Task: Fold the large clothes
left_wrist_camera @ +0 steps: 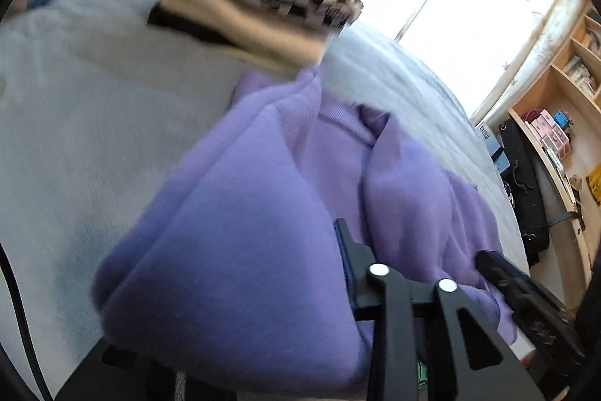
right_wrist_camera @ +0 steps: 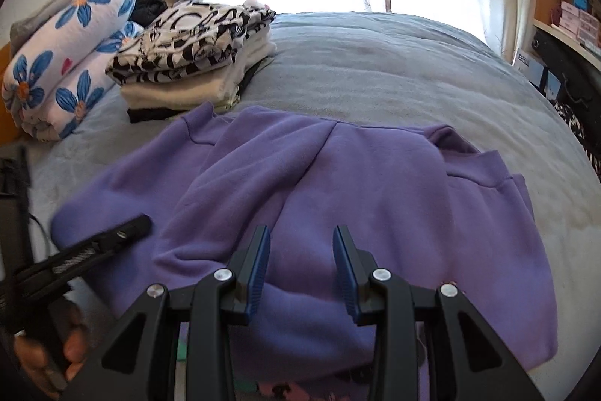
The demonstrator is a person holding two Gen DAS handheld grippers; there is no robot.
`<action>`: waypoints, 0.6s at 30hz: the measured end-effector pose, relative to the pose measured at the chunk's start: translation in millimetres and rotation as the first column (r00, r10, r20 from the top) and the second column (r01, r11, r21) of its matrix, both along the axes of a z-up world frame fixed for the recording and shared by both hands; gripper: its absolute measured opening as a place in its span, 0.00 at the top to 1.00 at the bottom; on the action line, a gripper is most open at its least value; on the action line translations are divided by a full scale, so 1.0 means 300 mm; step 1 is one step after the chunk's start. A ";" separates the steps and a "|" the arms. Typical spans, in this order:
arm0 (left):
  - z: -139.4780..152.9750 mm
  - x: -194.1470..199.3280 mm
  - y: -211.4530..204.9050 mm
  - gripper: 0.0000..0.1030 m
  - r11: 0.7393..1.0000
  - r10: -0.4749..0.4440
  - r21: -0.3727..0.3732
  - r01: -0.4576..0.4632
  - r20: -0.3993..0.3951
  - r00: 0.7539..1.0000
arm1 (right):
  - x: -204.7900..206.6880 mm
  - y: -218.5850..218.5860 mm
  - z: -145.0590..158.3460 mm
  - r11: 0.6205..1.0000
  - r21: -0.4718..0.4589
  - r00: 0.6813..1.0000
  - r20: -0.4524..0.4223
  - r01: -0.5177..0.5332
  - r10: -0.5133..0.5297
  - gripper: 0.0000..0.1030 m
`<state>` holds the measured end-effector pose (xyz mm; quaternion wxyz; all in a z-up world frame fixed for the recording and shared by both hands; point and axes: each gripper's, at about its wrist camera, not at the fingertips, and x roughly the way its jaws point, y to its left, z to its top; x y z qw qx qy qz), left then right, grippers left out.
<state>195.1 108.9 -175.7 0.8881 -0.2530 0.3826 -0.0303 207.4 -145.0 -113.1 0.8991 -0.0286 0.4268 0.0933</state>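
This purple sweatshirt [right_wrist_camera: 338, 183] looks soft and floppy, so my parted right claw [right_wrist_camera: 302, 269], gripping nothing, should pinch its near hem at lower centre.

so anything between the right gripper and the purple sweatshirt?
Nothing visible. The right gripper hangs directly over the purple sweatshirt, jaws apart with only bare fabric beneath. The folded clothes stack sits off at the far left.

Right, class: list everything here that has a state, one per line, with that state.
Purple sweatshirt: partly folded, rumpled, on the bed.
Stack of clothes: folded, piled.
Floral blanket: rolled up.
Right gripper: jaws apart, nothing pinched.
Left gripper: over the sweatshirt's edge; grip unclear.
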 end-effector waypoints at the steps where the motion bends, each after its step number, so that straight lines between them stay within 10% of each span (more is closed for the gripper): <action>1: 0.021 -0.006 -0.016 0.77 1.000 -0.001 0.029 0.001 0.024 1.000 | 0.011 0.010 -0.025 1.000 -0.004 1.000 -0.016 -0.006 0.006 0.66; 18: 0.350 -0.119 -0.325 0.83 0.916 -0.211 0.386 0.107 0.238 0.948 | -0.002 -0.130 -0.112 0.973 0.228 0.985 -0.174 0.023 0.017 0.66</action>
